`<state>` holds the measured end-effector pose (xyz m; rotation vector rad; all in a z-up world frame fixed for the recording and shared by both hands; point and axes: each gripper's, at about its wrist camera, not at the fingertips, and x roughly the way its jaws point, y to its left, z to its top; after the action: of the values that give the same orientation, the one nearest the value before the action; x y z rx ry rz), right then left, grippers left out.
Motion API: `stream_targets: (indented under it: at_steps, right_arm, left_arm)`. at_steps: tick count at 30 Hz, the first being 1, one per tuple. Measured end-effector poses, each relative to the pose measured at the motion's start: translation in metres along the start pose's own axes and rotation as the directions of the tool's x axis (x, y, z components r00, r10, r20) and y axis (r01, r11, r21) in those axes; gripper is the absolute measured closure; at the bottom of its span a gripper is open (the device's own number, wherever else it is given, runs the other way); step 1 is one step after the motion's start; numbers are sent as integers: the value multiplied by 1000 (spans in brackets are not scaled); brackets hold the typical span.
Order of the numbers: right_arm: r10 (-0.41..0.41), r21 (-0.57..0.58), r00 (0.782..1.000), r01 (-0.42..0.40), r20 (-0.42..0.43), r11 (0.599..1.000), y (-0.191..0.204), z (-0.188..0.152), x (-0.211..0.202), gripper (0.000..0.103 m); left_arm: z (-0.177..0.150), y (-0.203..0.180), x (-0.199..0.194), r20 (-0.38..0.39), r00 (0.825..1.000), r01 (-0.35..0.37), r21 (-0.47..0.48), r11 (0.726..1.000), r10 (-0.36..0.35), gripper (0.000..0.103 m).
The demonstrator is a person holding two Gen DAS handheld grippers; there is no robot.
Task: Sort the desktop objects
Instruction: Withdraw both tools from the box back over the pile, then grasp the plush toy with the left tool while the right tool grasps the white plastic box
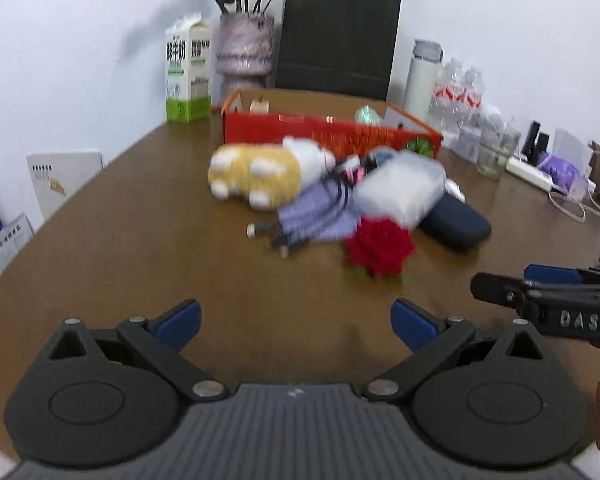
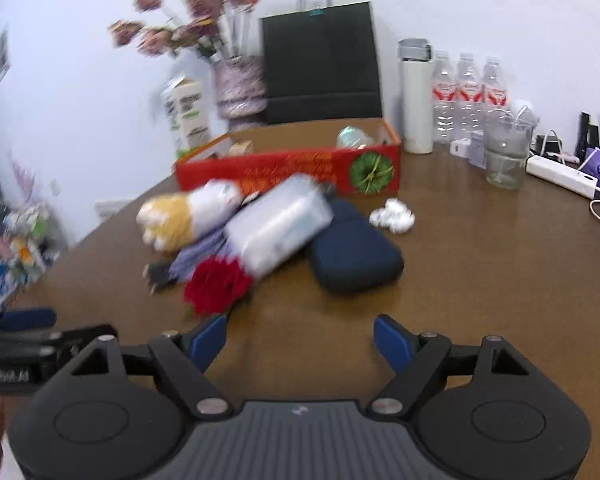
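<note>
Both hand-held grippers (L (image 1: pixel 296 320), R (image 2: pixel 300 340)) spread wide, nothing btwn.

Both wrist views side by side, angled down, sharing table (image 1: pixel 140 240) clutter ahead.

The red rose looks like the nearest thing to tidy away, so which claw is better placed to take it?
Probably the right claw: it is open and empty, with the red rose just beyond its left fingertip. From the left claw, also open, the rose sits farther ahead and off to the right.
</note>
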<state>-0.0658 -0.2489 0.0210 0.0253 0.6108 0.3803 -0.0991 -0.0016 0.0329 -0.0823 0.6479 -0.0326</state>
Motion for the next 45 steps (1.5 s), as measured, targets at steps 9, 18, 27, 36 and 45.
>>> stream_targets:
  at_steps: [9,18,27,36,45]
  right_arm:
    - [-43,-62,999,44,13,997,10,-28,-21,23]
    - [-54,-52,999,54,7,997,5,-25,-12,23]
    - [-65,-45,997,66,29,997,-2,-6,0,23]
    - [-58,-136,997,63,42,989,1,18,33,19]
    - [-17,-225,998,31,62,974,17,59,76,14]
  left_arm:
    - [-14,7,-8,-13,1000,-4,-59,998,4,0]
    - [-12,11,5,-25,1000,4,-72,997,-5,0]
    - [19,19,21,27,999,34,-90,995,-32,0]
    - [72,40,63,36,999,-14,-174,985,20,0]
    - [132,88,150,-108,994,-26,-481,876,-30,0]
